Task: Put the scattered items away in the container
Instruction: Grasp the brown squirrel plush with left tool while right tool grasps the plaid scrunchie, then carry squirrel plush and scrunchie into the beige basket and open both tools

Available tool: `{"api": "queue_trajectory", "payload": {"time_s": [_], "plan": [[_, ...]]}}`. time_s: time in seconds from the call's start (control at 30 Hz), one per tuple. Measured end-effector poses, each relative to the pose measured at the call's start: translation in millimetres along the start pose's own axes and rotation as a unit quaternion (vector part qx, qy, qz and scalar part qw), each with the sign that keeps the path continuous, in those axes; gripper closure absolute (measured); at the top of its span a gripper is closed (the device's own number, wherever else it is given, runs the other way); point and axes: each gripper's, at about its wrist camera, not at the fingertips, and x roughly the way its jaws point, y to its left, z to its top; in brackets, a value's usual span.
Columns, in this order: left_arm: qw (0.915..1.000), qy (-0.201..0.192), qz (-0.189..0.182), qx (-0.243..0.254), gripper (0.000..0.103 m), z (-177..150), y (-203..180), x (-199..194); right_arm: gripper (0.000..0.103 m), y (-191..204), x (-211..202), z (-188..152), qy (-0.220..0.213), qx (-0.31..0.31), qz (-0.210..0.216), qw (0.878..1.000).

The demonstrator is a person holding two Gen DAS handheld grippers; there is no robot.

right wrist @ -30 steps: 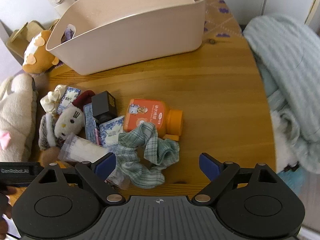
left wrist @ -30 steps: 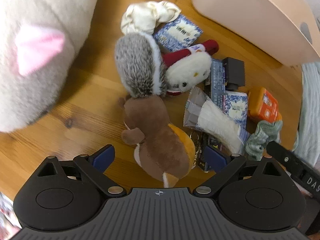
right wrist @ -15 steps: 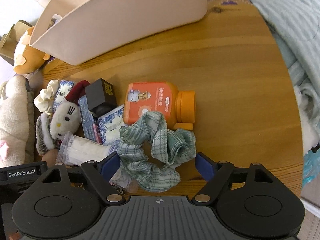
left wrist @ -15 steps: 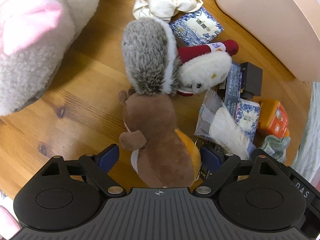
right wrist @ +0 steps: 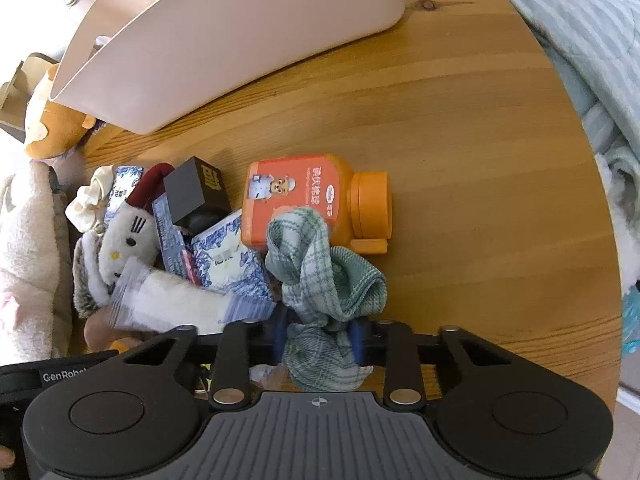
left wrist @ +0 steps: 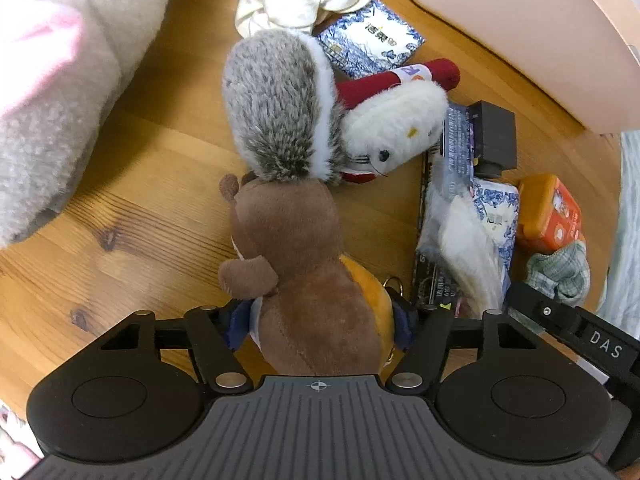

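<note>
A brown squirrel plush (left wrist: 304, 272) with a grey, white-edged tail lies on the honey-toned wood-grain bench (right wrist: 460, 128) among a green-and-white checked cloth (right wrist: 324, 280), an orange bottle (right wrist: 316, 196), blue-and-white patterned packets (left wrist: 372, 46), a black box (right wrist: 196, 192) and a pale pink container (right wrist: 240, 32).

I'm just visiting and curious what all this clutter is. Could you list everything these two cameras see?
Container: one, beige, far side of table.
Table: one, wooden, under everything.
Squirrel plush: one, brown with grey tail, between left fingers.
Checked cloth: one, green, between right fingers, overlapping bottle.
Bottle: one, orange, lying flat.
White cat plush: one, white and red, beside squirrel tail.
Patterned packets: two, blue-white, in pile.
Black box: one, in pile.
Cream scrunchie: one, pile's far end.
Clear bag: one, white contents.
Large plush: one, cream-pink, table edge.
Left hand-held gripper: black, closing on squirrel.
Right hand-held gripper: black, closing on cloth.
</note>
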Motion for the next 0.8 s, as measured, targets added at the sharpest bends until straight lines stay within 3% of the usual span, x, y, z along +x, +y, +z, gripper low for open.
{"api": "queue_trajectory", "payload": {"time_s": [0.07, 0.43, 0.8], "plan": [[1.0, -0.004, 0.001, -0.002, 0.037, -2, 2, -1, 0.085, -1, -2, -2, -0.004, -0.001, 0.005, 1.0], [0.9994, -0.029, -0.02, -0.001, 0.037, -12, 4, -34, 0.087, 0, -41, -12, -0.039, -0.02, 0.027, 0.999], [0.9924, -0.097, -0.051, 0.056, 0.037, -10, -33, -99, 0.087, 27, -107, 3, -0.111, -0.062, 0.061, 0.99]]}}
